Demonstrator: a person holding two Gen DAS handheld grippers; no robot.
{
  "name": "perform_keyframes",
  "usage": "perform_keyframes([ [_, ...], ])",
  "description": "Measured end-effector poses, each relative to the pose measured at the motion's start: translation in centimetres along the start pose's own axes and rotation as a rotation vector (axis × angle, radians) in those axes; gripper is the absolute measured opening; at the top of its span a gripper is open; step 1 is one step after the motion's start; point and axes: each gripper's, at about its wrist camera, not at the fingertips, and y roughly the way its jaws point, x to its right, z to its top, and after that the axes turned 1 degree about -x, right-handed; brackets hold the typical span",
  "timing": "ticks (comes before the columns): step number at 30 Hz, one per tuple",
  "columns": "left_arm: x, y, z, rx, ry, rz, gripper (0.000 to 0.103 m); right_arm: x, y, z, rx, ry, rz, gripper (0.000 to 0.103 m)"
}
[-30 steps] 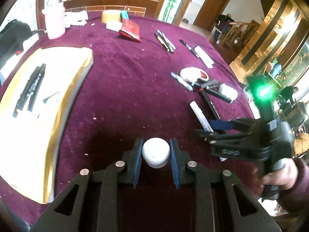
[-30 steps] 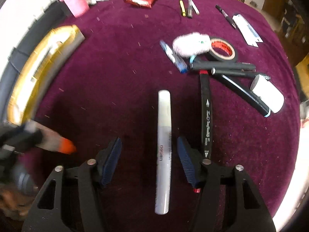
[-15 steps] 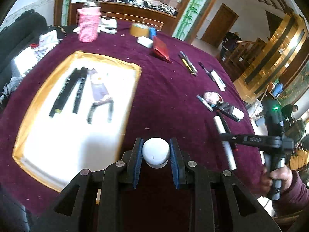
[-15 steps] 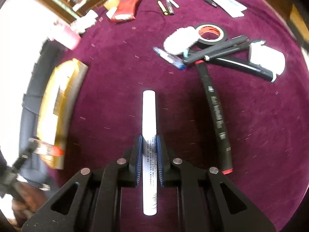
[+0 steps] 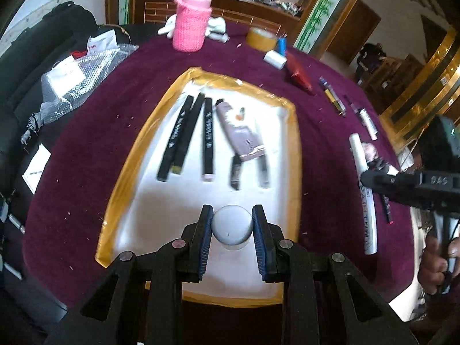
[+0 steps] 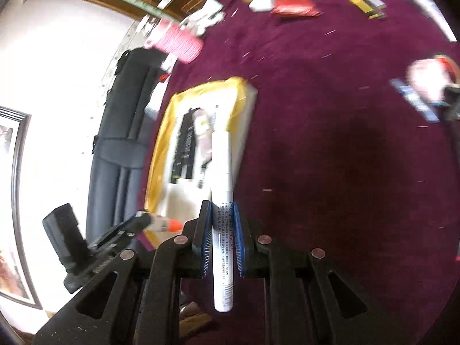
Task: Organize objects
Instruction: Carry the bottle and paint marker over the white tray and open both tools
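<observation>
The left hand-held gripper (image 5: pixel 232 230) is clamped on a white bottle (image 5: pixel 232 228), seen end-on as a round pale base between the blue pads (image 5: pixel 204 244); from the right wrist view the same bottle shows an orange tip (image 6: pixel 174 225) sticking out of that gripper. It hangs over the near end of a white tray with a gold rim (image 5: pixel 292 155) that lies on the purple surface (image 5: pixel 95 120). Ahead of this gripper, inside the tray, three black markers (image 5: pixel 185 136) lie side by side, with a mauve tube (image 5: pixel 240 130) just to their right and two more dark pens (image 5: pixel 236 172) under the tube's near end. Beyond the tray stands a bottle in a pink knitted sleeve (image 5: pixel 191 24), and to the right of that a roll of tan tape (image 5: pixel 261 38). The right hand-held gripper (image 6: pixel 222 237) is closed tight on a long white paint marker (image 6: pixel 222 201), which runs straight along its fingers and sticks out both ahead and behind. The tray sits ahead and slightly left of this gripper; the picture is blurred. In the left wrist view the marker is clear of the surface, off the tray's right edge.
</observation>
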Motion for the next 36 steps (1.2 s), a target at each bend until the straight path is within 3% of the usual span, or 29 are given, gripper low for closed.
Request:
perform_keyframes([
  [9,-2.0,3.1,2.2,-0.054,0.029,-0.030,0.023,-4.4,7.4,2.0,-0.034,-0.030,-0.070,0.013],
  [17,-1.9,6.1,3.3,-0.111,0.056,-0.027,0.023,-5.3,10.0,4.8,0.015,-0.092,-0.278,0.013],
  [24,-1.2,5.8,3.5,-0.079,0.065,-0.014,0.024,-5.4,11.3,7.0,0.040,-0.128,-0.451,0.012],
  [32,-1.8,3.9,3.7,-0.057,0.027,-0.035,0.048,-5.8,12.2,8.2,0.067,-0.130,-0.559,0.013],
  [36,-2.5,3.3,3.7,-0.060,-0.014,-0.059,0.049,-5.8,12.0,8.6,0.070,-0.112,-0.565,0.017],
])
